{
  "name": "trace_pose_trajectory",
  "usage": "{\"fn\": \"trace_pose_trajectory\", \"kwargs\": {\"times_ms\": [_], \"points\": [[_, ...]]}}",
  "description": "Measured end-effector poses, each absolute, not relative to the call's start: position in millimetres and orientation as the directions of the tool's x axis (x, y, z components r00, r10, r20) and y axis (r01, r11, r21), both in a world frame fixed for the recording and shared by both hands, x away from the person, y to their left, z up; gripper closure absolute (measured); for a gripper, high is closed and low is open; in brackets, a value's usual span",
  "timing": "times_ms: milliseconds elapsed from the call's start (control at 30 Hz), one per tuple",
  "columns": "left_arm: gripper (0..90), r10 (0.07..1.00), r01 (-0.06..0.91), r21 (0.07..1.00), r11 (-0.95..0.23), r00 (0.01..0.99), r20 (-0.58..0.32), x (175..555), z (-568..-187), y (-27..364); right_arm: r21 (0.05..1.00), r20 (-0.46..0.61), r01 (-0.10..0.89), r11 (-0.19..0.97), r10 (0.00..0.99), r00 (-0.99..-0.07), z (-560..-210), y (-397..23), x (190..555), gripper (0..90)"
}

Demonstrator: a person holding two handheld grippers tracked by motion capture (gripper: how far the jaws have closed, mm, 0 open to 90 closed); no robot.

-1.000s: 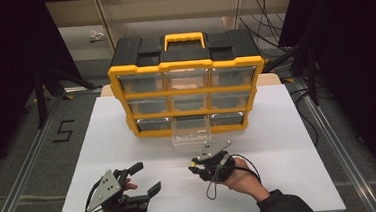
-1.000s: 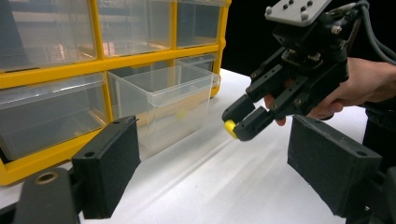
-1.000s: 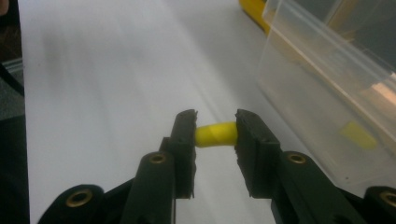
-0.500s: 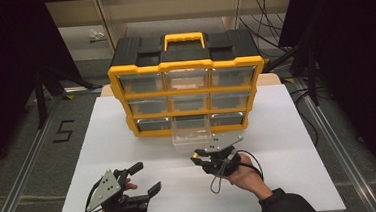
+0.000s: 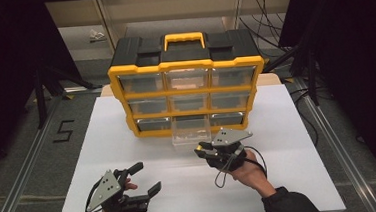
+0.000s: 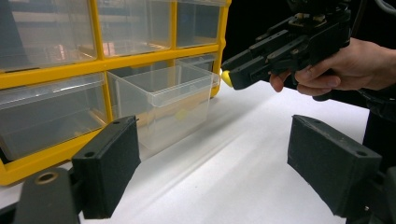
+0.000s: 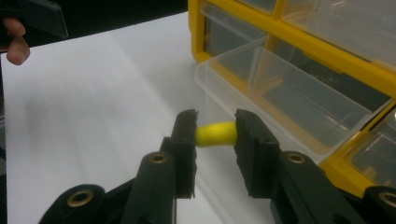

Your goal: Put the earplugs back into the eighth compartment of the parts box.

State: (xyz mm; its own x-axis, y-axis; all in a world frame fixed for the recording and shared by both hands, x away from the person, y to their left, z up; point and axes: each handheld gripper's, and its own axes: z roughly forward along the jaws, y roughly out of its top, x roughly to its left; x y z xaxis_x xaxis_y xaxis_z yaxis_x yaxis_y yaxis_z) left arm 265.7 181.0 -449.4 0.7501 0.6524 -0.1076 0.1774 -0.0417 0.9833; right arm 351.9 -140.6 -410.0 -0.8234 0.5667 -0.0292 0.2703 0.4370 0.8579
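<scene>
Organizer (image 5: 185, 66): stood at 12 o'clock on table (image 5: 301, 178).
Drawer (image 5: 191, 132): pulled open, bottom middle.
Left gripper (image 5: 143, 178): jaws wide, idle at 7 o'clock.
Right gripper (image 7: 215, 133): pinched yellow piece (image 7: 215, 134) just beside the drawer; best carried over the rim before release.

Light falls from above onto the white table (image 5: 288, 129), which is the brightest surface in the high view, while the surroundings sink into near black. That view is soft and slightly grainy. In the two gripper views the tabletop glares almost to blank white, and the clear drawer (image 6: 163, 100) catches pale reflections. Nearby jaws are blurred and dark, with faint shadows under them. The yellow piece (image 7: 215, 134) looks oversaturated and soft-edged.
</scene>
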Motion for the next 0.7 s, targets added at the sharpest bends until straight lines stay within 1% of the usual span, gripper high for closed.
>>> {"fn": "trace_pose_trajectory", "kwargs": {"times_ms": [367,700], "points": [[16.4,0.654,0.178,0.983,-0.041,0.749,-0.108,266.1,-449.8,180.8,0.883,-0.032,0.26,0.39,0.603,-0.797,-400.7,-148.1,355.7,70.1],[16.4,0.653,0.171,0.985,-0.032,0.75,-0.109,265.9,-449.5,181.1,0.908,-0.004,0.273,0.318,0.658,-0.753,-395.6,-155.5,368.7,70.2]]}}
